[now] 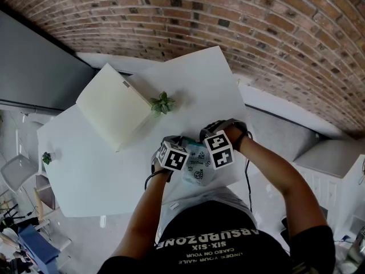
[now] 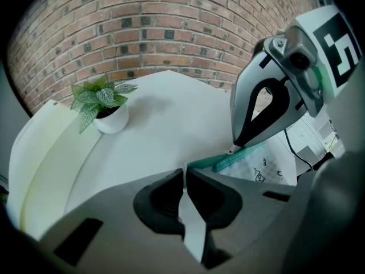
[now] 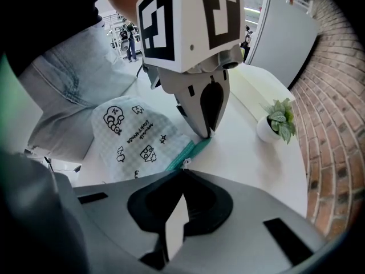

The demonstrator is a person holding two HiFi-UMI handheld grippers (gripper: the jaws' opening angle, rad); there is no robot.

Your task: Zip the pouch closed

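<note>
White table (image 1: 85, 170) below a curving brick wall (image 1: 228, 16), and both tools were at the near edge. The head view gave only a sliver of the pouch (image 1: 197, 173), tucked under the two marker cubes (image 1: 219, 150), with the person's forearms (image 1: 274, 170) reaching in over it.

The right gripper view opened it up. A pale checked face with black doodles lay flat on the table, ahead and left of the right gripper (image 3: 181, 171). The teal zip (image 3: 191, 151) ran straight ahead of its tips. Those jaws were together on the small metal zip pull (image 3: 185, 162). Just beyond, the left gripper (image 3: 205, 135) stood steeply on the far end of the zip.

The left gripper view settled that one: jaws all but closed, pinching the pouch's corner where the teal band started, with the right gripper planted on the band just ahead and to the right.

The count:
- one pouch
- one zip pull
- two grippers
- two cubes
- one cream book (image 1: 114, 104), beyond and left of the left gripper
- one potted plant (image 2: 105, 104) in a white pot, just beside the book

Only the head view caught a small green sprig (image 1: 47, 157) well out to the left of the left gripper, too small to tell what it was.
</note>
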